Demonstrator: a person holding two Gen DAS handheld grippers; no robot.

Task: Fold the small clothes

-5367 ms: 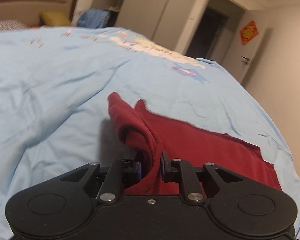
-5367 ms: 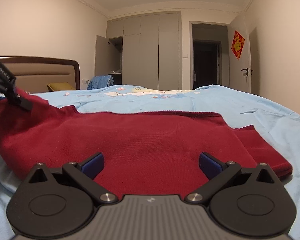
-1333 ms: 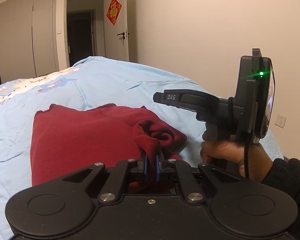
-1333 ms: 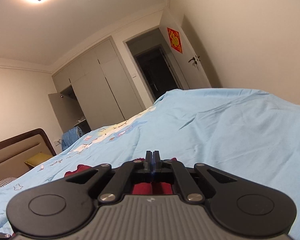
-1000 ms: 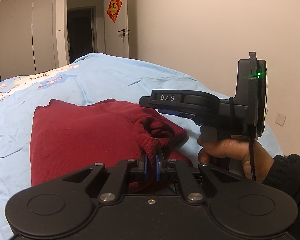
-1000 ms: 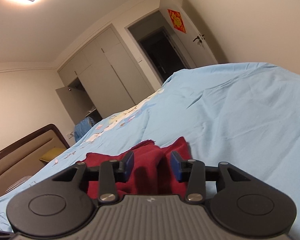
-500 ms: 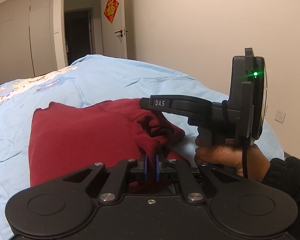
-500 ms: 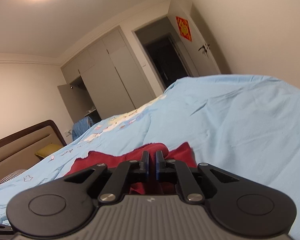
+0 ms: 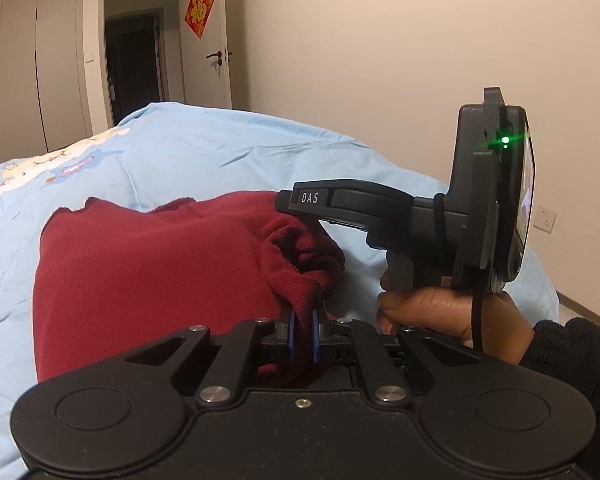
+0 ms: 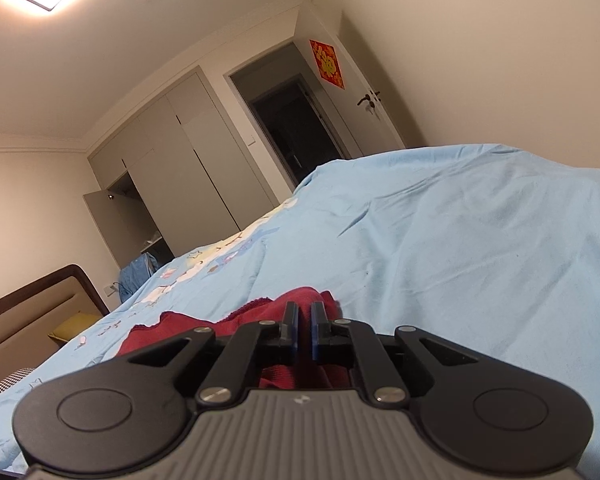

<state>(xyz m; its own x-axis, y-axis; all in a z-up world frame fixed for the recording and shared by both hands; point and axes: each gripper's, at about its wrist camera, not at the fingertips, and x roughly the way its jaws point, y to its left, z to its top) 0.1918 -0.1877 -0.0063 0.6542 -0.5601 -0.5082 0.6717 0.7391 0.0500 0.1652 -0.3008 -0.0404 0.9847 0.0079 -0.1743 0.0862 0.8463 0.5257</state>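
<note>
A light blue bedspread [image 9: 204,160] covers the bed and carries the one garment in play, a dark red knit sweater [image 9: 148,280], which lies mostly flat with its near right edge bunched up into a raised fold. Beyond the bed, one wardrobe [image 10: 180,184] stands with a door swung open; what sits on its shelves is too small to tell. One dark doorway [image 10: 296,136] opens beside it, with one red diamond decoration [image 10: 327,63] on the white door next to it. One brown headboard [image 10: 40,304] shows at the far left of the right wrist view.

The left gripper [image 9: 303,338] is clamped on the bunched fold of the sweater, red cloth pinched between its blue pads. The right gripper [image 10: 304,334] has its fingers drawn nearly together with a narrow slit between them, at the sweater's far right edge; red cloth lies under and around the tips, but whether any is caught between them cannot be told. In the left wrist view a hand [image 9: 448,320] in a dark sleeve holds that right gripper's handle, a green light glowing on its rear unit.

Compared with a second ago, the right gripper's fingers, then spread apart over the cloth, have come together; the left gripper's hold on the fold is unchanged. Five seconds ago the sweater lay spread wider.
</note>
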